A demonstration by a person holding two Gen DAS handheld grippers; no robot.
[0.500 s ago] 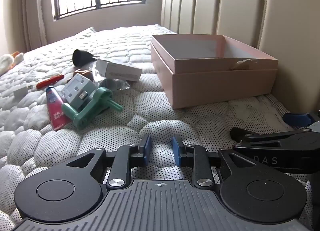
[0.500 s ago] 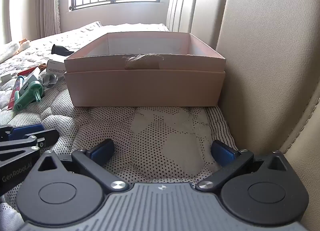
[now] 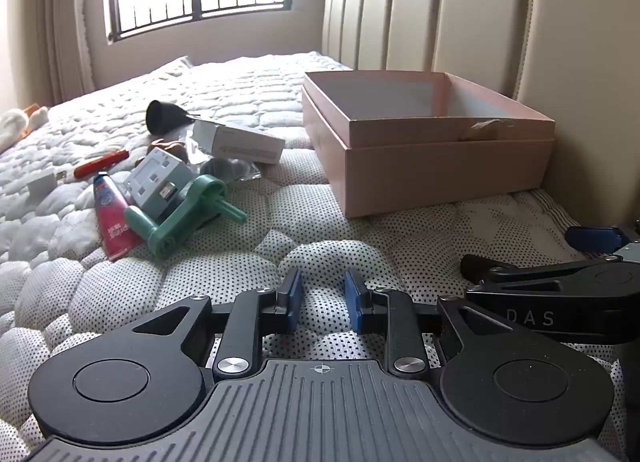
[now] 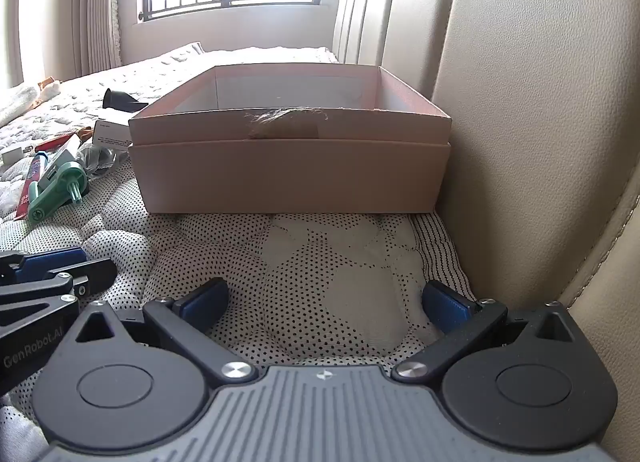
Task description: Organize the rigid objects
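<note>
The pink box [image 3: 436, 165] stands open on the bed [image 3: 240, 246], close to the padded headboard [image 3: 480, 21]. As far as both views show, nothing lies inside it; only its pale inner walls are visible, though the floor of the box is hidden behind the near wall. The near rim has a torn patch.

The things to be sorted are all in a loose pile on the bed, to the left of the box and apart from it: a green plastic handle [image 3: 184, 213], a pale blue-grey gadget [image 3: 158, 181] leaning on it, a red tube [image 3: 112, 221], a white carton [image 3: 238, 141], a black funnel [image 3: 164, 115], a red pen-like item [image 3: 100, 161] and a small white plug [image 3: 42, 183]. A clear bag with something dark lies behind the handle; what it holds I cannot tell.

So I judge the task is at its very start: nothing is packed, and every item is left to move.

The left gripper [image 3: 322, 298] hovers low over the bed, its jaws set to a narrow gap with nothing between them. The right gripper [image 4: 326, 298] faces the box front, its jaws spread wide and also empty, touching no object.
</note>
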